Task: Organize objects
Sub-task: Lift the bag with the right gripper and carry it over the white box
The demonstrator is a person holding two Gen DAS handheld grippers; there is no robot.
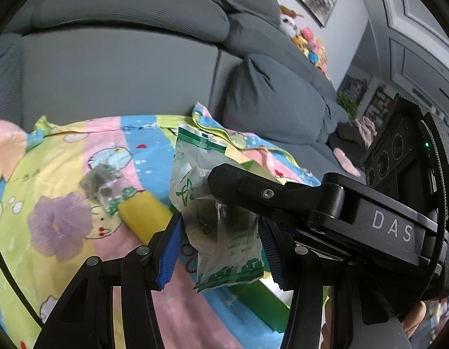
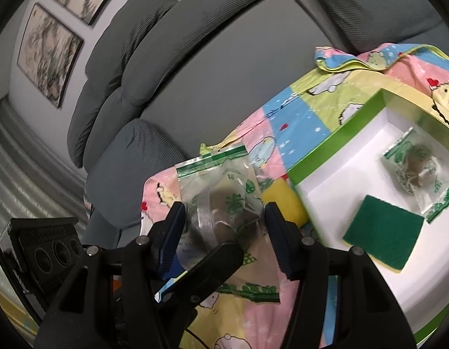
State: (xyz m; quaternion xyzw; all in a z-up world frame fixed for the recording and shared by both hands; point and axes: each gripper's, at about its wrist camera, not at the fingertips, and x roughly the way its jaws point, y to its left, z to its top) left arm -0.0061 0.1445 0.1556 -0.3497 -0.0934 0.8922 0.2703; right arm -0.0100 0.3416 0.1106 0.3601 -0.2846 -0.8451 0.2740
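Clear plastic printed in green: a tea bag pouch (image 1: 195,174) was off the pastel cartoon blanket (image 1: 64,160), between two hand-held grippers that met at right angles in front of a grey sofa (image 1: 122,81). The pouch stood roughly upright. Its long axis ran from a green sealed strip at the top to a green printed edge at the bottom, with the top leaning slightly left in the left wrist view. A dark lump filled its middle.

The left gripper (image 1: 221,253) had its blue pads (image 1: 170,250) set wide, one on each side of the pouch's lower half. The right gripper (image 2: 224,232) straddled the same pouch from the other direction, and one of its black fingers lay across the pouch's upper side in the left wrist view. Neither view showed whether either pair of pads was pressing the plastic or only standing beside it, so it cannot be told which gripper carried the pouch.

On the blanket behind the pouch lay a yellow sponge (image 1: 145,218), with a second small pouch (image 1: 103,189) touching its far end. To the right sat a green-rimmed white box (image 2: 335,142), which held a third pouch (image 2: 416,168) and a dark green scouring pad (image 2: 384,232) lying flat just beside it.
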